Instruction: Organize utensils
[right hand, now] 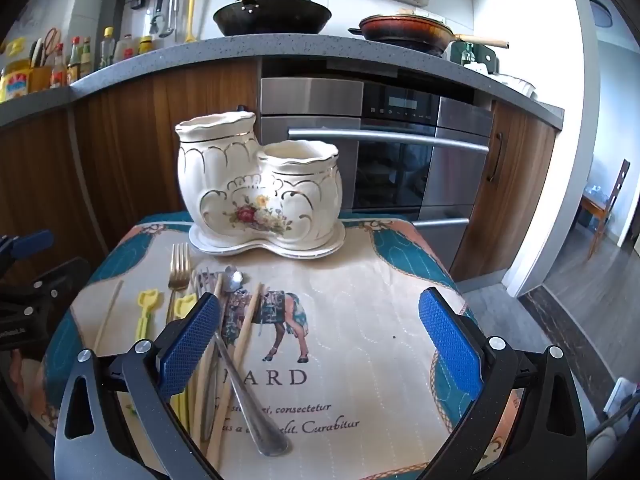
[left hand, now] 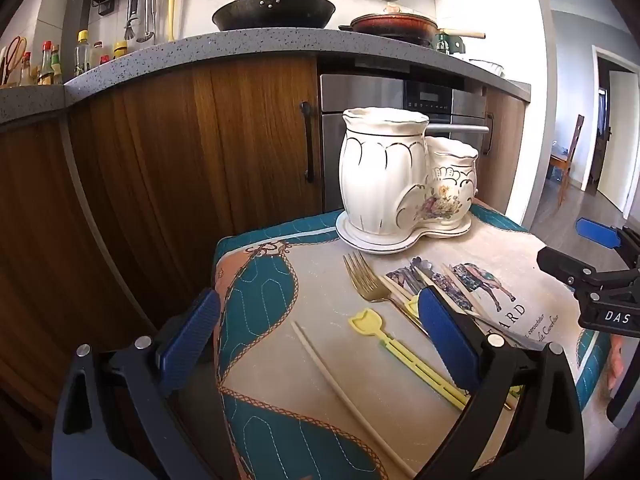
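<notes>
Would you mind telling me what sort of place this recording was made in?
Most likely a home kitchen: a wok and a pan sit on the counter, an oven is built in below, and sauce bottles line the wall.

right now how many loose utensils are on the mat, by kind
gold fork: 1
silver fork: 1
spoon: 1
wooden chopsticks: 4 that show, some overlapping
yellow plastic sticks: 2
total: 9
</notes>
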The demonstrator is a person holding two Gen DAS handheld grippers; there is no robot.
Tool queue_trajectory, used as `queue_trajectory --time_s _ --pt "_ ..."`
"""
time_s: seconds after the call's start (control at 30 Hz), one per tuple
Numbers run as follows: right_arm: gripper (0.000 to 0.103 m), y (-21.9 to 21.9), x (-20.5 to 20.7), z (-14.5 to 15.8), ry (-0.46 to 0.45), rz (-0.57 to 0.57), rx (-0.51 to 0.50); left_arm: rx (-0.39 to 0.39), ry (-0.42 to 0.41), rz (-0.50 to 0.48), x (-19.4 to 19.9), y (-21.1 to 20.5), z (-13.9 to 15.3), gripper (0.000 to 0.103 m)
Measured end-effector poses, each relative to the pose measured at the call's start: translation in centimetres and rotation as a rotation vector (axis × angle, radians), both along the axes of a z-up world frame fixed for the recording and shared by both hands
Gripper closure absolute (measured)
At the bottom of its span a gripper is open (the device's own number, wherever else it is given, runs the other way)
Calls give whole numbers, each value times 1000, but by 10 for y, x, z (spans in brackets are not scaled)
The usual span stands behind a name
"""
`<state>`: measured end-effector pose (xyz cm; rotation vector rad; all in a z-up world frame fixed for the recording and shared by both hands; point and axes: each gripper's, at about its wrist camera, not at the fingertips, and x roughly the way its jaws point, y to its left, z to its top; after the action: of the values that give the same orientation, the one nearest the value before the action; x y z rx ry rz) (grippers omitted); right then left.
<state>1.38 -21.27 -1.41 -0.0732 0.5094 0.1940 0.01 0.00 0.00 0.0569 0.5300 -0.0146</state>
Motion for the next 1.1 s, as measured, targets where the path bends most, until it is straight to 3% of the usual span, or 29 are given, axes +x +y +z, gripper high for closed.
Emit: queue_trajectory --time_s 1.1 --pt "4 -3 2 3 -1 -13 -7 -11 -6 -8 -1 -1 5 5"
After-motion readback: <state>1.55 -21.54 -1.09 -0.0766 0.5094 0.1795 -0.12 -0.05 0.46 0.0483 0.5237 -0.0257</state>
